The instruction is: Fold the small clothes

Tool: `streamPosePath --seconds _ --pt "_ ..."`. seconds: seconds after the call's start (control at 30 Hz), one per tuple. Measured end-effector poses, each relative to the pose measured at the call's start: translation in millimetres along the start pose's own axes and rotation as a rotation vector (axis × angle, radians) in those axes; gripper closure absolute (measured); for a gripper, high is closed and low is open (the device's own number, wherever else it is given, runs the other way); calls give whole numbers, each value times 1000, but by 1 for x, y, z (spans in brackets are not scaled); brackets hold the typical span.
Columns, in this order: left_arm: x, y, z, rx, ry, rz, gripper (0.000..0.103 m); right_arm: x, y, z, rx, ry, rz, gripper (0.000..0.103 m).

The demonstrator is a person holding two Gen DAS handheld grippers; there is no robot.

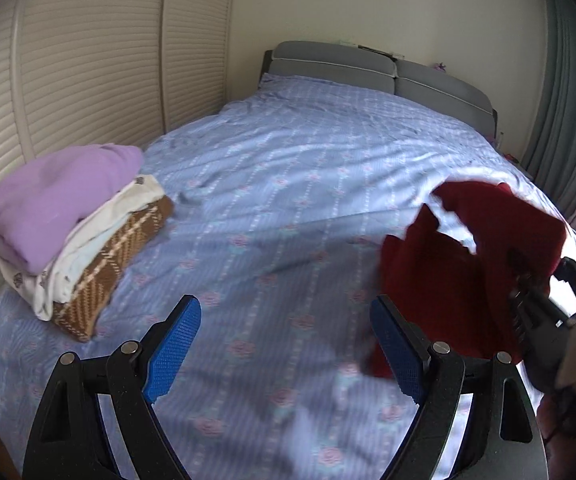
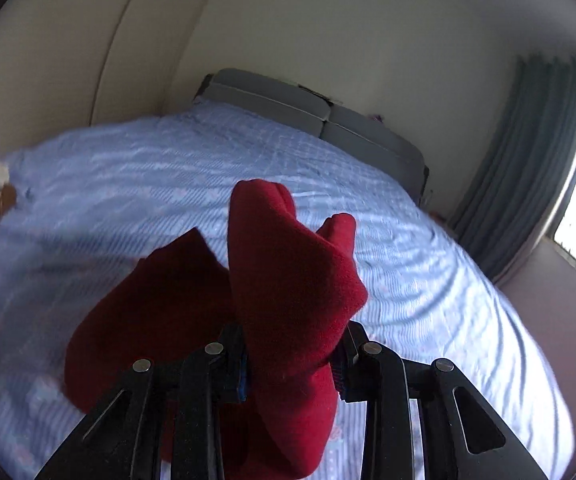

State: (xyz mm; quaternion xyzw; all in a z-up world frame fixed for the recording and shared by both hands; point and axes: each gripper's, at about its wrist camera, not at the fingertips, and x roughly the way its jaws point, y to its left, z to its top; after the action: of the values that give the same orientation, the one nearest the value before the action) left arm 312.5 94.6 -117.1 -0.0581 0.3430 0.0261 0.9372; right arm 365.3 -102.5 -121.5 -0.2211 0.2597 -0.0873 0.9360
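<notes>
A dark red garment (image 2: 288, 280) is bunched between the jaws of my right gripper (image 2: 293, 354), which is shut on it and holds it above the blue bed cover (image 2: 128, 168). Its loose part hangs down to the left. In the left wrist view the red garment (image 1: 467, 264) hangs at the right, with the right gripper (image 1: 527, 296) dark and blurred beside it. My left gripper (image 1: 284, 344) is open and empty, its blue pads (image 1: 176, 344) wide apart over the bed cover (image 1: 288, 184).
A stack of folded clothes (image 1: 68, 232), lilac on top, white, then brown plaid, sits at the bed's left edge. Louvred wardrobe doors (image 1: 88, 60) line the left. A grey headboard (image 1: 367, 68) is at the far end, and a curtain (image 2: 527, 152) and window at the right.
</notes>
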Motion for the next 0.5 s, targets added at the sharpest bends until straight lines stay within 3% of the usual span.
streamPosePath --seconds 0.17,0.5 --pt "3 31 -4 -25 18 28 16 3 69 -9 -297 6 -41 71" --pt "15 63 -16 -48 54 21 16 5 129 -43 -583 45 -30 70"
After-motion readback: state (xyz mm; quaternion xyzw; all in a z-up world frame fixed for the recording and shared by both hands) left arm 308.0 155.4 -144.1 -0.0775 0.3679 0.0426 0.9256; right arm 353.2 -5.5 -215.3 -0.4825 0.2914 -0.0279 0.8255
